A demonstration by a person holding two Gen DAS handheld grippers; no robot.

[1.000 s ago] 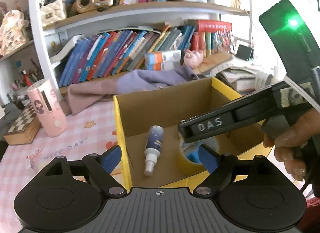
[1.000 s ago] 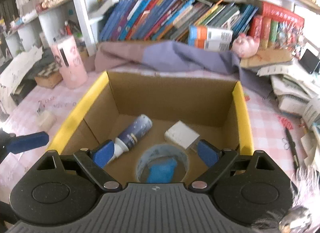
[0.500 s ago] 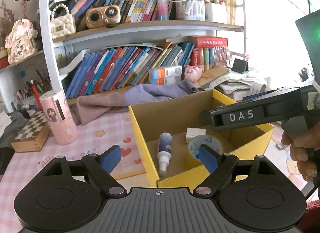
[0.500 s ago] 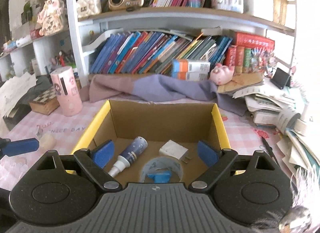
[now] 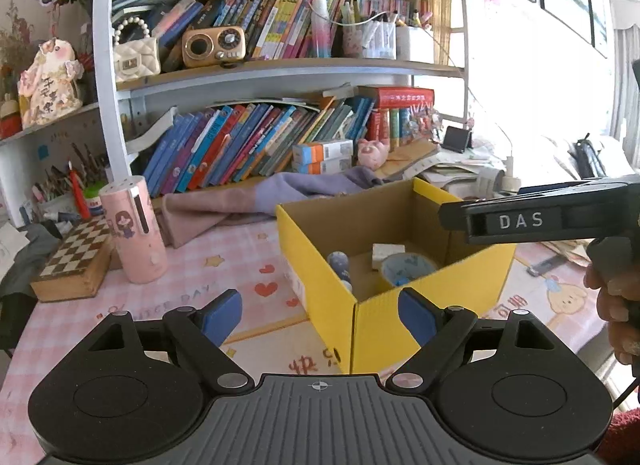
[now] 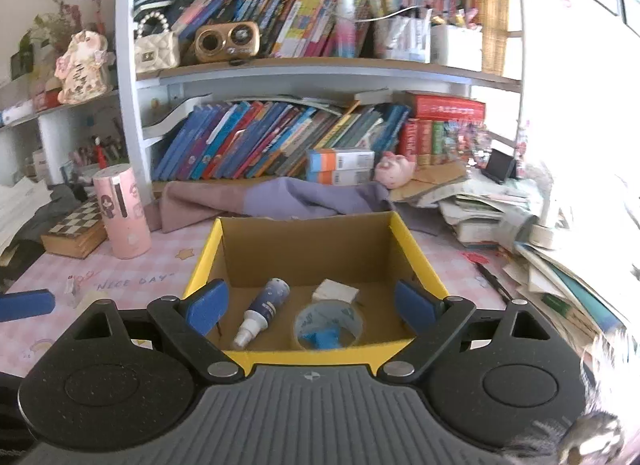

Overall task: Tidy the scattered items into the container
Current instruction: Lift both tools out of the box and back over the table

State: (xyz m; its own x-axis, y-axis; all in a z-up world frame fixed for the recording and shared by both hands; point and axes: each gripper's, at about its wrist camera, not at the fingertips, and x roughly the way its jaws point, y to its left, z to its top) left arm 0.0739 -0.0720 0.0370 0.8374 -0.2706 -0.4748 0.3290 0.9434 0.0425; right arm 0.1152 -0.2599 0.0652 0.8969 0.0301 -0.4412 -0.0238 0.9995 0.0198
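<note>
A yellow-edged cardboard box (image 6: 204, 261) stands on the pink tablecloth. In it lie a blue spray bottle (image 6: 264, 311), a roll of tape (image 6: 330, 323) and a small white block (image 6: 335, 291). My right gripper (image 6: 311, 307) is open and empty, held just short of the box's near wall. My left gripper (image 5: 320, 315) is also open and empty, in front of the box's (image 5: 312, 265) near corner. In the left wrist view, the bottle (image 5: 339, 265) and tape (image 5: 408, 267) peek over the wall. The right gripper's black housing (image 5: 520, 221) crosses on the right, held by a hand (image 5: 616, 293).
A pink cylinder (image 6: 122, 217) and a chessboard box (image 6: 74, 231) stand left of the box. A purple cloth (image 6: 272, 201) lies behind it below full bookshelves. Paper stacks (image 6: 520, 233) and a pen (image 6: 494, 283) crowd the right side. A small pale item (image 6: 72, 287) lies at left.
Both grippers have drawn back from the box and tilted up, so the box looks smaller and more shelf shows. Both stay open and empty; the box's contents have not moved.
</note>
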